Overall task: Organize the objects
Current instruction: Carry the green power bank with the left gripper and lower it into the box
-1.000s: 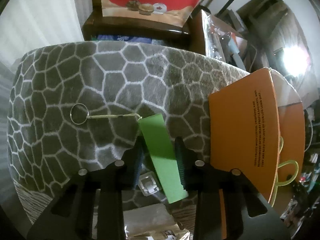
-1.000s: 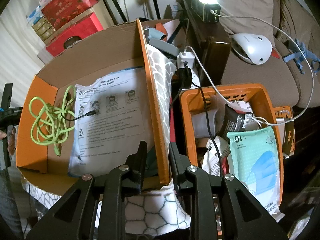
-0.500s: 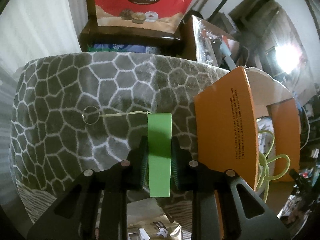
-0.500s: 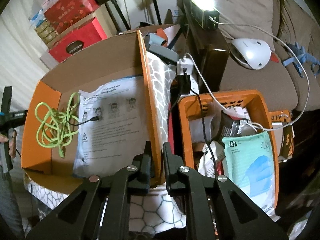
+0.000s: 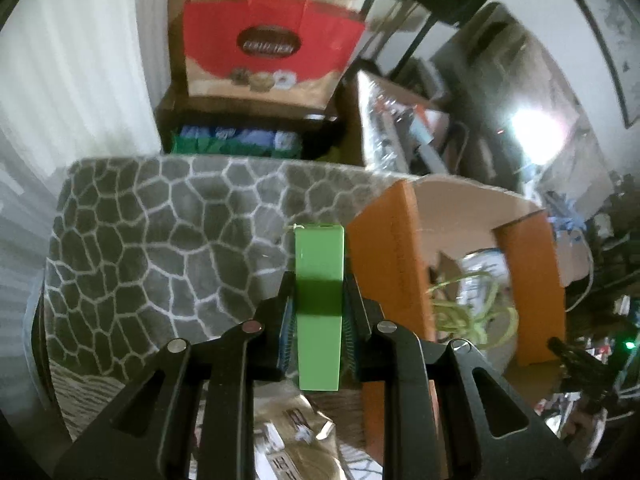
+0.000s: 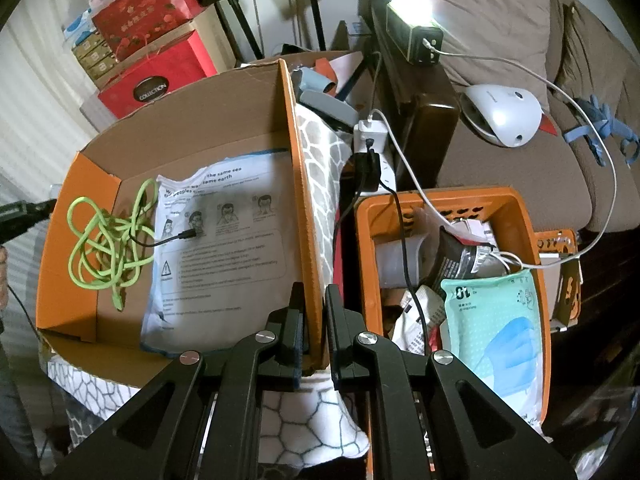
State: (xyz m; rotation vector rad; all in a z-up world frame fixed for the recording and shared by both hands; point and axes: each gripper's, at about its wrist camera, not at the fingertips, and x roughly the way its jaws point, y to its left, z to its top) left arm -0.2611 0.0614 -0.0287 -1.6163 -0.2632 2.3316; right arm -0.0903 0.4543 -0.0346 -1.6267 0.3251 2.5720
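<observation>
Change: since the earlier frames the green block has come up off the patterned mat with the left gripper's fingers closed on it, and its ring and string no longer show on the mat; the right gripper's fingers have closed onto the cardboard box wall.
Left gripper (image 5: 319,312): its fingers press on both sides of the green block (image 5: 319,304), which stands upright between them, one end sticking out above the fingertips and the other end below.
Right gripper (image 6: 314,332): its fingers are pinched narrow on the right wall of the cardboard box (image 6: 308,216), near the box's front corner.
Mat (image 5: 160,240): grey with a white cell pattern, covering the surface below and behind the green block; the box stands on it just to the right.
Inside the box: a white leaflet pack (image 6: 216,248) lies flat on the bottom, and a tangled green cable (image 6: 104,240) lies to its left, near the orange end flap.
Basket (image 6: 528,248): orange, just right of the box, holding a pale green mask pack (image 6: 492,320), papers and wires.
Farther back: a red bag (image 5: 268,48) stands beyond the mat; a white device (image 6: 500,114) rests on the brown sofa cushion, and a bright lamp (image 6: 412,4) shines behind it.
</observation>
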